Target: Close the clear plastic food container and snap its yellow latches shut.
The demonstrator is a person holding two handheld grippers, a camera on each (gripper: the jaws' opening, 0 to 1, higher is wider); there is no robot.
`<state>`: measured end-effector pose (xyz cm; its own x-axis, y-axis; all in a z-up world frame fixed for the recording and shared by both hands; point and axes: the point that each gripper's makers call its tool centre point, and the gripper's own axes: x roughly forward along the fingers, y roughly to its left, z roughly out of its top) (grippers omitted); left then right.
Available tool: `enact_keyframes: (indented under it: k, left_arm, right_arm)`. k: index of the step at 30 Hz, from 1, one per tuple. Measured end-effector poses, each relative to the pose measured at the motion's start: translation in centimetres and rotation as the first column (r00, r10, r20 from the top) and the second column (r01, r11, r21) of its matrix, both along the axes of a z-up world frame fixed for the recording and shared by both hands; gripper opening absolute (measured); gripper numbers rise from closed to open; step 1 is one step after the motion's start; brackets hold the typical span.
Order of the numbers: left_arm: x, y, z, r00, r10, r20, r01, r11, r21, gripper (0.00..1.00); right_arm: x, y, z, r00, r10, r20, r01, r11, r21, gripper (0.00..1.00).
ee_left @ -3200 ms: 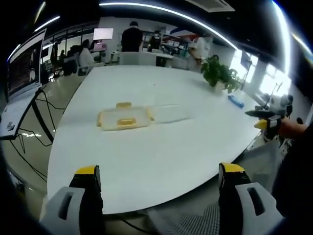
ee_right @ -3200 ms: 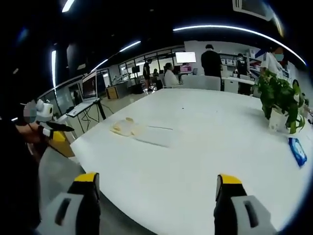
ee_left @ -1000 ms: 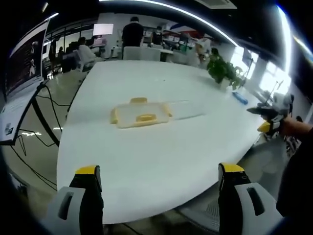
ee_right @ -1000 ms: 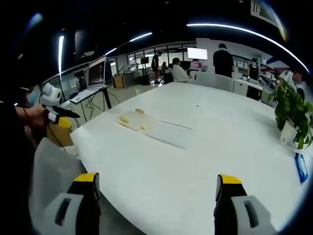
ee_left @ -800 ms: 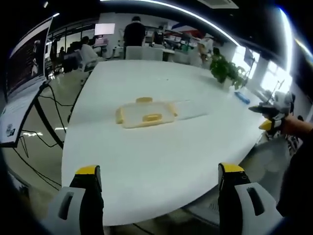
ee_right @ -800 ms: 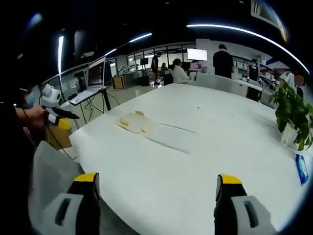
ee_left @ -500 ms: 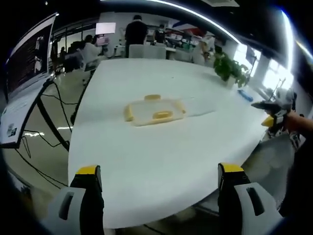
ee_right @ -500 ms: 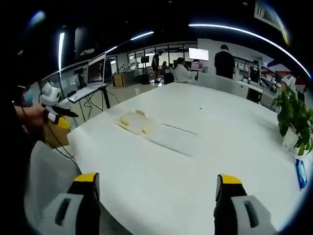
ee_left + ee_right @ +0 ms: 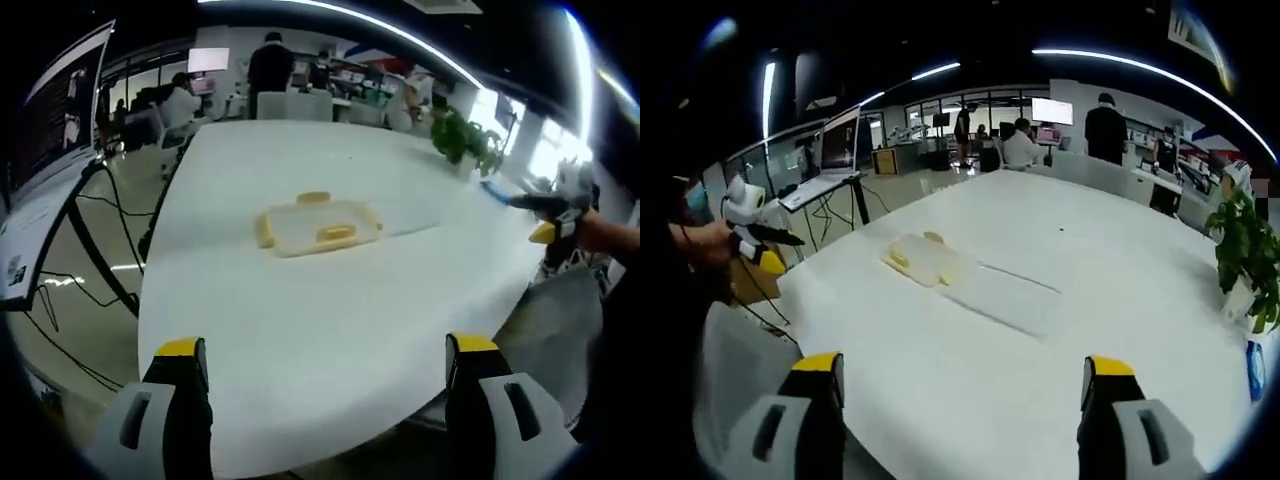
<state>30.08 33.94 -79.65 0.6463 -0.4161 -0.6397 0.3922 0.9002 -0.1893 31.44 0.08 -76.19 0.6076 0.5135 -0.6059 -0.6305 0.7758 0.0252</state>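
The clear plastic container (image 9: 315,225) lies open on the white table (image 9: 300,320), with yellow latches (image 9: 335,235) around one half. Its other clear half (image 9: 415,213) lies flat beside it, to the right. In the right gripper view the container (image 9: 920,258) is left of centre, its flat clear half (image 9: 1012,297) stretching toward the middle. My left gripper (image 9: 326,345) is open, over the table's near edge and well short of the container. My right gripper (image 9: 964,364) is open too, far from it. The right gripper (image 9: 548,207) and the left gripper (image 9: 752,228) each show in the other's view, hand-held.
A potted plant (image 9: 465,140) and a blue object (image 9: 1255,370) stand at the table's far side. A screen on a stand (image 9: 55,110) with cables is off the table's left. People sit and stand at desks (image 9: 290,100) behind.
Both cameras have moved closer to the table and shifted, so the container looks somewhat nearer. The container's halves have not moved. Both grippers stay open.
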Motion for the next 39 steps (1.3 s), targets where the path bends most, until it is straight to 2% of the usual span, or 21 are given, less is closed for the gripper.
enact_keyframes:
  k: [1, 10, 18, 24, 30, 39]
  left_arm:
    - [0.1, 0.0, -0.1, 1.000, 0.003, 0.001, -0.003, 1.000, -0.005, 0.97]
    - [1.4, 0.0, -0.9, 1.000, -0.017, -0.002, 0.017, 1.000, -0.011, 0.97]
    - [2.3, 0.3, -1.3, 1.000, -0.011, -0.006, 0.011, 1.000, -0.028, 0.96]
    - [3.2, 0.0, -1.4, 1.000, -0.012, 0.006, 0.012, 0.999, -0.034, 0.95]
    - [4.2, 0.2, -1.2, 1.000, 0.002, 0.007, -0.002, 0.999, -0.036, 0.95]
    - [5.8, 0.5, -0.2, 1.000, -0.005, 0.025, 0.006, 1.000, -0.002, 0.96]
  right_arm:
    - [0.2, 0.3, 0.2, 1.000, 0.017, 0.015, -0.017, 1.000, -0.017, 1.00]
    - [0.7, 2.3, 0.3, 1.000, 0.019, -0.022, -0.019, 1.000, 0.009, 1.00]
    - [1.0, 2.3, 0.3, 0.999, 0.010, -0.037, -0.011, 1.000, -0.020, 1.00]
    - [1.1, 3.4, 0.1, 0.996, 0.069, -0.050, -0.073, 0.995, -0.068, 1.00]
    - [2.3, 4.1, 0.5, 0.996, 0.066, -0.056, -0.068, 0.997, -0.022, 1.00]
    - [3.7, 5.3, 0.7, 0.993, 0.111, -0.043, -0.112, 0.993, -0.022, 1.00]
